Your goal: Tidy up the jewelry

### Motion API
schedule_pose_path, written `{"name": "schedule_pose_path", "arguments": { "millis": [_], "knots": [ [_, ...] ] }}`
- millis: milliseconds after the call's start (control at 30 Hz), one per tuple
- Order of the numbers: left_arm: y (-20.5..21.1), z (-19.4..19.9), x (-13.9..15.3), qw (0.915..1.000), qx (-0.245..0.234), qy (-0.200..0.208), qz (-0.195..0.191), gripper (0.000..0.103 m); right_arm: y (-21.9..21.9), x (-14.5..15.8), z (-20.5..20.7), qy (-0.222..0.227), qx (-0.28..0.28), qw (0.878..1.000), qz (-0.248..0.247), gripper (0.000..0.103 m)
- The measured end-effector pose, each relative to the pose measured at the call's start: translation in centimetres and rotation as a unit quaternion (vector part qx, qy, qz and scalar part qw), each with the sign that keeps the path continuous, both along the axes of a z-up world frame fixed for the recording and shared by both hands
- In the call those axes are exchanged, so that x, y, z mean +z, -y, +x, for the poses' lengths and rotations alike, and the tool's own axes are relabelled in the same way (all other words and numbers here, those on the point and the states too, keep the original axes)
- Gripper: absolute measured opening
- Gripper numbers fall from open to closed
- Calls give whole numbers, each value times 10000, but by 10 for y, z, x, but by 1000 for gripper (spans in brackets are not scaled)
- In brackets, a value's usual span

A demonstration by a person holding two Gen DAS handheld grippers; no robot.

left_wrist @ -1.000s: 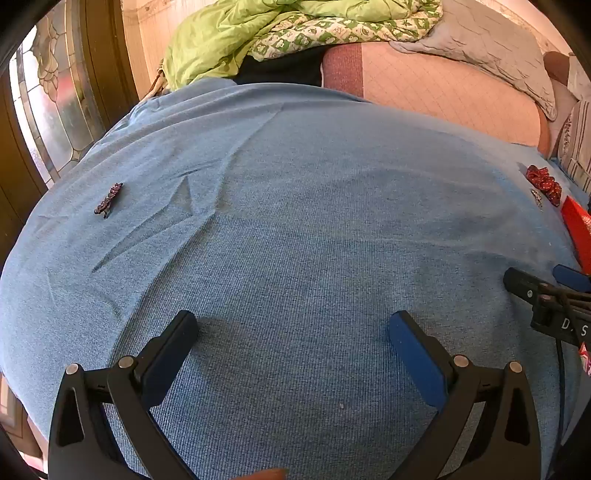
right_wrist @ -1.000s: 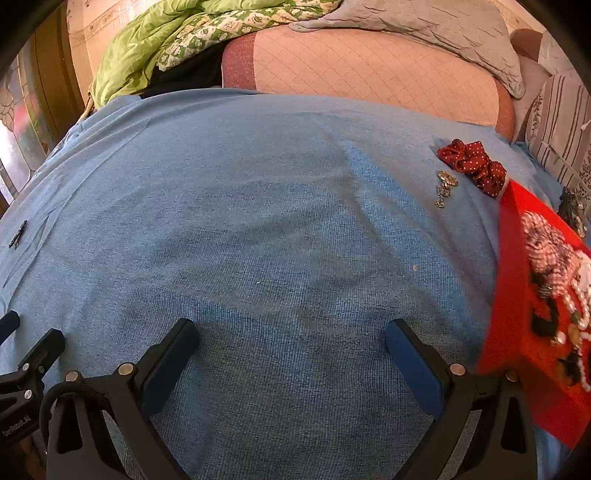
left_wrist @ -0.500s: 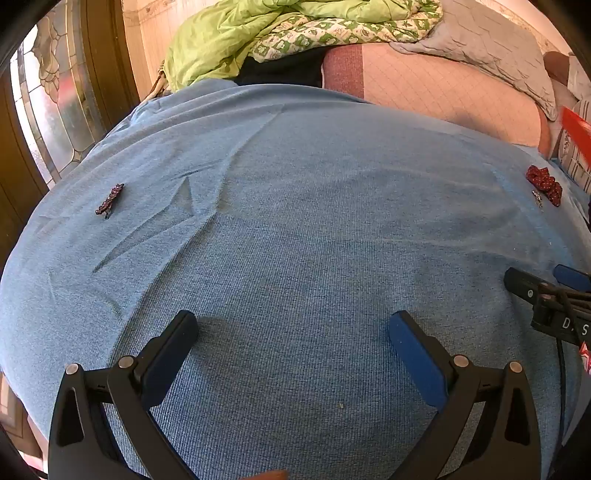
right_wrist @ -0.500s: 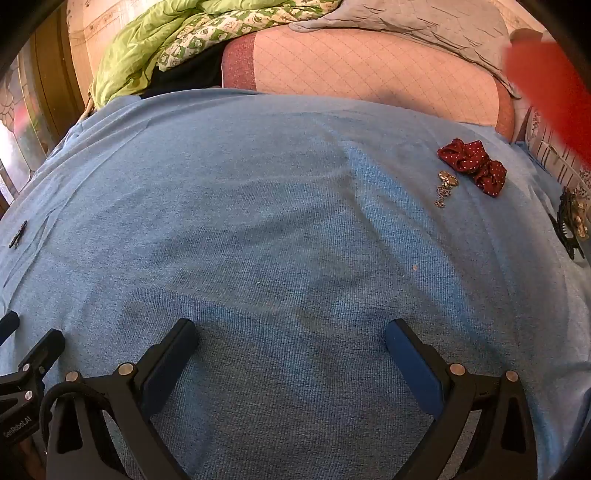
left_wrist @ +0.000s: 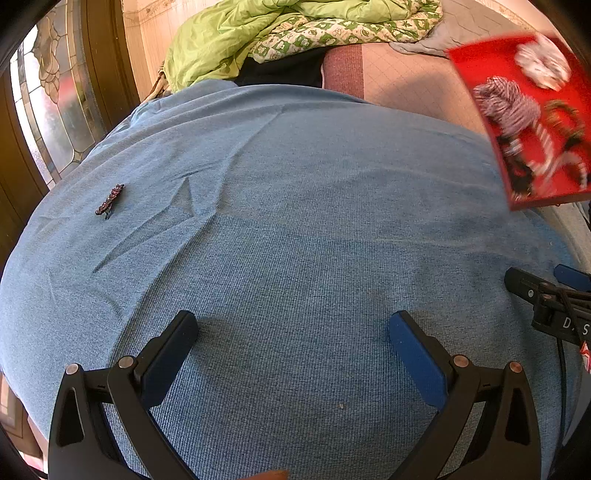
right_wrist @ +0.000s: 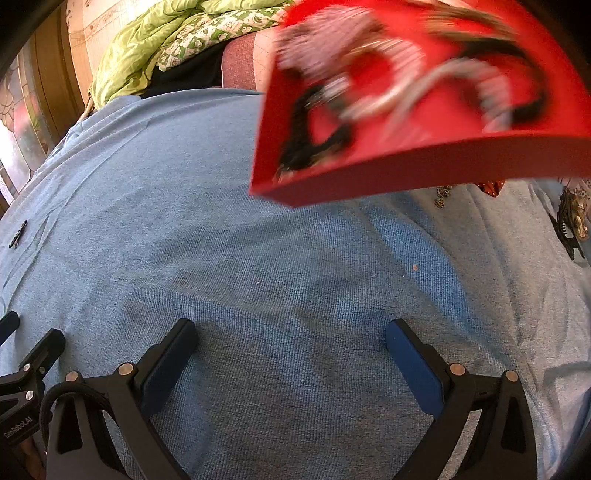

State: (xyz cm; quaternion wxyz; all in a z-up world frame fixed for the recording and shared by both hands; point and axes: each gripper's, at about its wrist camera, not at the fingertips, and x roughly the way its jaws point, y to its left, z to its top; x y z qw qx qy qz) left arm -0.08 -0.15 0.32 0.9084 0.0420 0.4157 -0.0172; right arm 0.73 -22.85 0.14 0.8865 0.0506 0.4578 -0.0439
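Observation:
A red tray (right_wrist: 417, 162) holding several pieces of jewelry hangs blurred in the air above the blue cloth (right_wrist: 258, 258); it also shows in the left wrist view (left_wrist: 476, 66) at the upper right. A dark hair clip (left_wrist: 109, 199) lies on the cloth at the left, also seen small in the right wrist view (right_wrist: 17, 234). A metal pendant (right_wrist: 441, 195), part of a red scrunchie (right_wrist: 491, 186) and a black claw clip (right_wrist: 570, 229) lie at the right. My left gripper (left_wrist: 291, 332) and right gripper (right_wrist: 290, 339) are both open and empty, low over the cloth.
A green quilt (left_wrist: 258, 33) and a pink cushion (left_wrist: 406, 85) lie beyond the cloth. A stained-glass door (left_wrist: 48, 103) stands at the left. Each gripper shows at the edge of the other's view.
The red tray has been lifted from the cloth at the right and swung up and left through the air. Both grippers have stayed still and open.

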Motion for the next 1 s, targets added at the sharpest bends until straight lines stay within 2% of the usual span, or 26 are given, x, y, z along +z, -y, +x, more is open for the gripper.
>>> {"name": "schedule_pose_path", "arguments": {
  "millis": [1000],
  "knots": [
    [-4, 4, -1, 10000, 52, -28, -20, 103, -2, 1, 3, -1, -3, 10000, -18, 103]
  ]
}}
